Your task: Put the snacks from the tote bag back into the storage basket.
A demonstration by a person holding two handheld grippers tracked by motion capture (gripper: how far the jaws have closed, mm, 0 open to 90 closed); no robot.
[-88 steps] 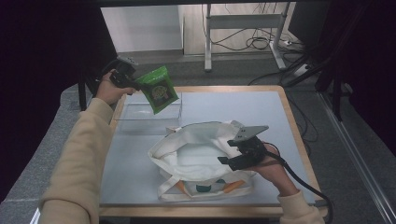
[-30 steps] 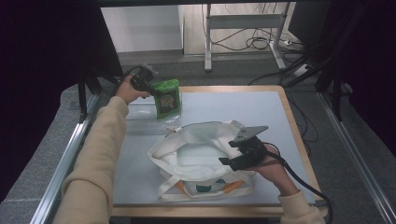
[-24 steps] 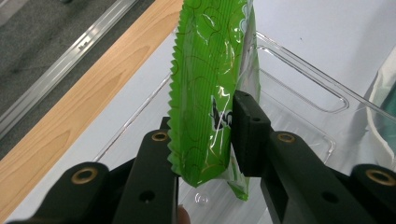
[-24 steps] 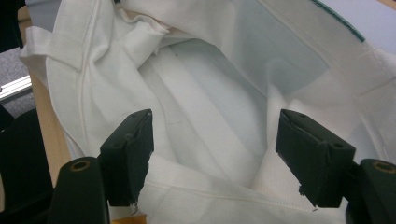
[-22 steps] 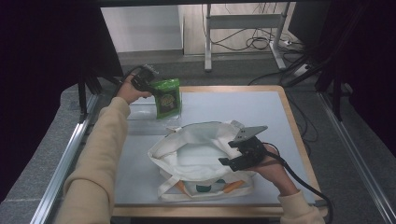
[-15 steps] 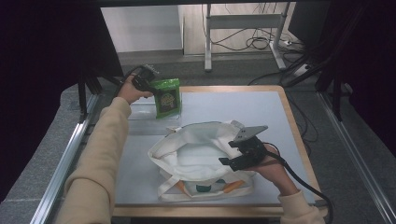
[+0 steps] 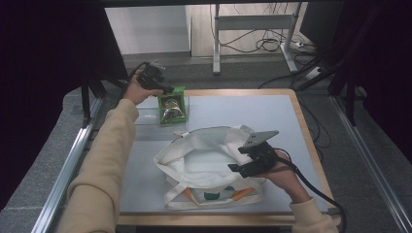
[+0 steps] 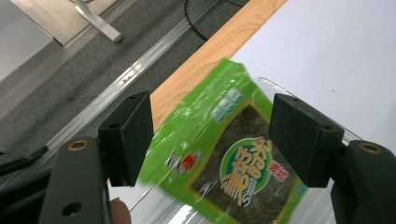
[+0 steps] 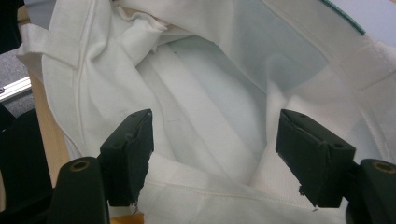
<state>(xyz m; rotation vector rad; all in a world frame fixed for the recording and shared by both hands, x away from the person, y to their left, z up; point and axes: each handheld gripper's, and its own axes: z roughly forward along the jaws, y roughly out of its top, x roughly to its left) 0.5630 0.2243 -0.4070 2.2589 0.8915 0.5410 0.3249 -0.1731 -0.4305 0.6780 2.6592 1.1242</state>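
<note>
The left gripper (image 8: pixel 210 140) is held open around a green seaweed packet (image 8: pixel 229 154), which stands in a clear tray (image 7: pixel 145 119) at the surface's far left edge. The right gripper (image 9: pixel 212 154), jaws spread, is kept at the white tote bag's (image 7: pixel 204 160) rim. The packet should be released fully, then the gripper lifted straight up; the surface's far right corner is left free.

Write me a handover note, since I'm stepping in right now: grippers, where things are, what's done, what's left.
Left gripper: open, fingers either side of the green seaweed packet, not touching it. The packet sits in the clear tray at the table's far left.
Right gripper: open, at the near rim of the white tote bag, which lies mid-table with its mouth open.
Done: packet is in the tray, out of the bag.
Left: probably withdraw the left gripper; whether more items remain in the bag can't be told.
</note>
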